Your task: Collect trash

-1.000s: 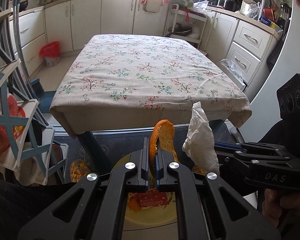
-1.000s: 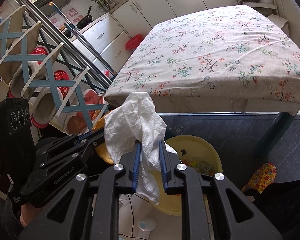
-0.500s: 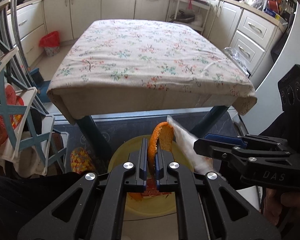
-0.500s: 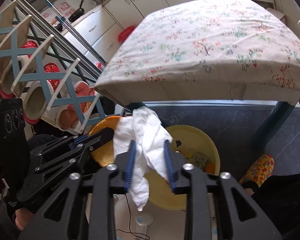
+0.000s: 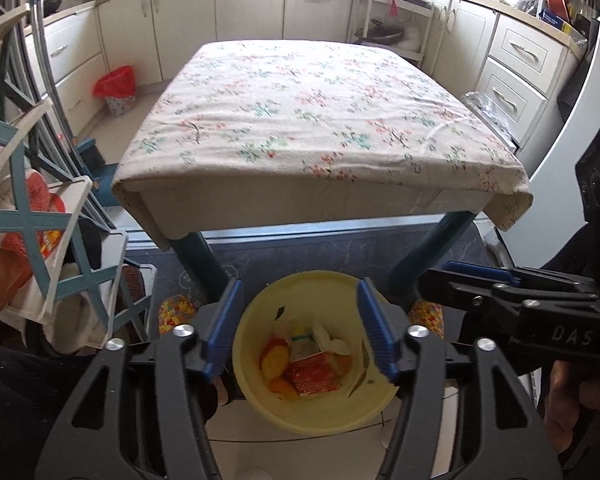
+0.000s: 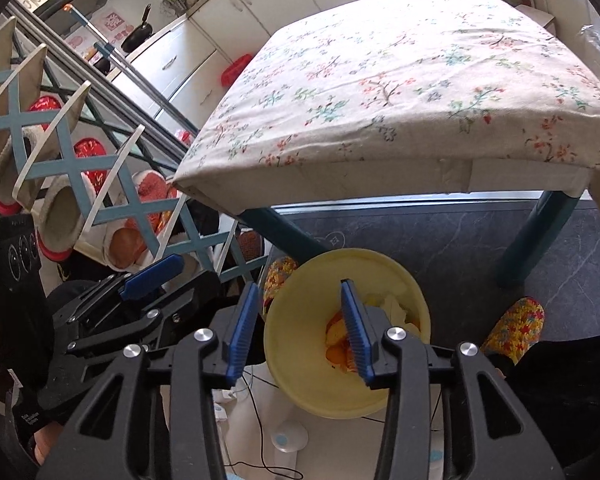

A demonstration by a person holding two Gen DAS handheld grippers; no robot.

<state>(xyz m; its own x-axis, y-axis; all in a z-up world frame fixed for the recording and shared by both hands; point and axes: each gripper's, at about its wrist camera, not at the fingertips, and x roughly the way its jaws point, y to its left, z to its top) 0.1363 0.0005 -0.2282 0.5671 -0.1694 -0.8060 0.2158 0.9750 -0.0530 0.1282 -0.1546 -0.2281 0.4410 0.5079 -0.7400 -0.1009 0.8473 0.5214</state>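
Both my grippers hang over the yellow bin [image 5: 316,412] on the floor, near the table's [image 5: 320,128] near edge. My left gripper [image 5: 298,330] has its jaws opening, spread wide with nothing between them. My right gripper [image 6: 298,330] is opening too, jaws apart and bare. The trash sits at the bottom of the bin: orange peel [image 5: 275,360] on the left, a red wrapper [image 5: 314,374] in the middle, a crumpled tissue [image 5: 330,340] toward the far right.

What worries me is the bin itself. It looks light and it leans, its mouth tipped toward me and upward. My right blue pad hangs inside the rim line in the right wrist view, so if I pull away low or sideways I judge I could clip the rim and tip it, spilling the peel across the floor. My two grippers are also close together, my right one just right of the bin in the left wrist view, so a careless lift could knock one against the other. A thin cable [image 6: 260,440] runs over the floor near the bin's near side and could snag.

The wrapper lies flat, its long axis running from near left to far right. The peel pieces are curled and the tissue is balled, so I cannot give them any real direction.
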